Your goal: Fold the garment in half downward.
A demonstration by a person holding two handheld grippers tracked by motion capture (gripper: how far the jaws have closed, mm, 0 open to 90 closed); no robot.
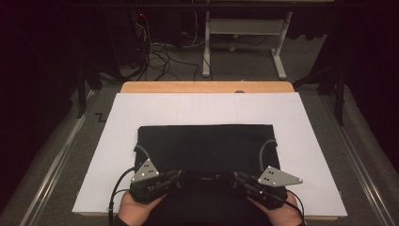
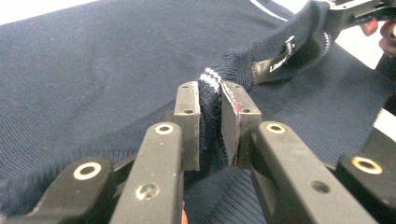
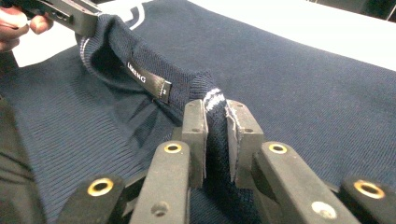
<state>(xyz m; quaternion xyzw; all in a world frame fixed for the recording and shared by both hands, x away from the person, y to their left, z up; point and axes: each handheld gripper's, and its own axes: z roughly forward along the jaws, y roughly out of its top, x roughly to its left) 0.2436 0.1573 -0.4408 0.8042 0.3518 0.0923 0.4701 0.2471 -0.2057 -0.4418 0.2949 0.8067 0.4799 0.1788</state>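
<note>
A dark navy knit sweater (image 1: 207, 146) lies folded flat on the white board, its collar at the near edge. My left gripper (image 1: 175, 177) is shut on the collar's white-striped rim (image 2: 210, 93) at its left end. My right gripper (image 1: 239, 179) is shut on the rim (image 3: 214, 105) at the other end. The collar is lifted slightly between them, showing the black neck label (image 2: 275, 63), which is also in the right gripper view (image 3: 147, 79). In each gripper view the other gripper shows at an upper corner, holding the far end of the collar.
The white board (image 1: 207, 110) covers a wooden table (image 1: 207, 86). Beyond it stand a white table frame (image 1: 244, 37) and loose cables (image 1: 160, 56) on the floor. Metal rails (image 1: 56, 160) run along both sides.
</note>
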